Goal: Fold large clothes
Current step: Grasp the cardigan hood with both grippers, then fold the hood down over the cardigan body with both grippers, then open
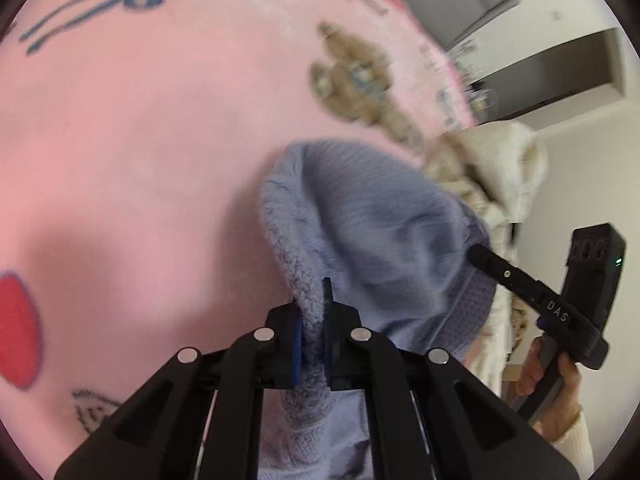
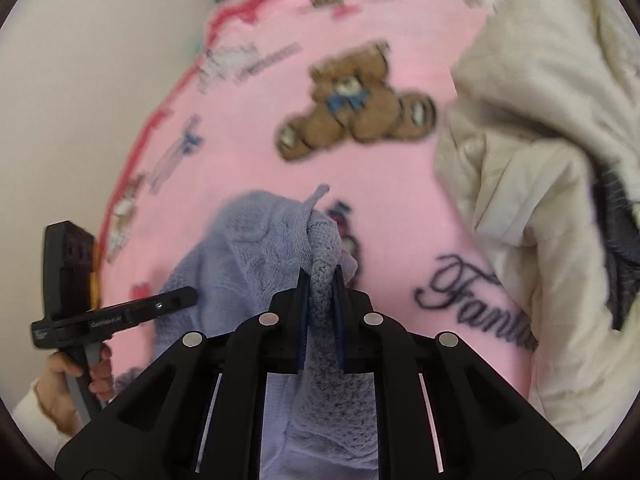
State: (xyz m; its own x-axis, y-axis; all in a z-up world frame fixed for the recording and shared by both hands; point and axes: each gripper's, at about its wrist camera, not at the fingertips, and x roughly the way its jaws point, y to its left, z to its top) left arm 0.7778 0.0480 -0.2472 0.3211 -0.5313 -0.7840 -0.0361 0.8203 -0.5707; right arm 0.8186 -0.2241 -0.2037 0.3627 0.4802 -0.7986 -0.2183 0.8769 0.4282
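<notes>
Right wrist view: the pink fleece blanket with teddy-bear prints [image 2: 256,128] runs out at a red border on the left beside a pale wall, while a heap of cream quilted fabric [image 2: 532,132] crowds the right side — bare pink lies between them. The lavender-blue knitted garment [image 2: 240,256] hangs bunched over the blanket; the right gripper [image 2: 320,284] is clamped on one thick fold, the left gripper [image 1: 313,306] pinching another.

Pink blanket [image 2: 248,152] open ahead and left; cream garment heap [image 2: 532,148] blocks right.
</notes>
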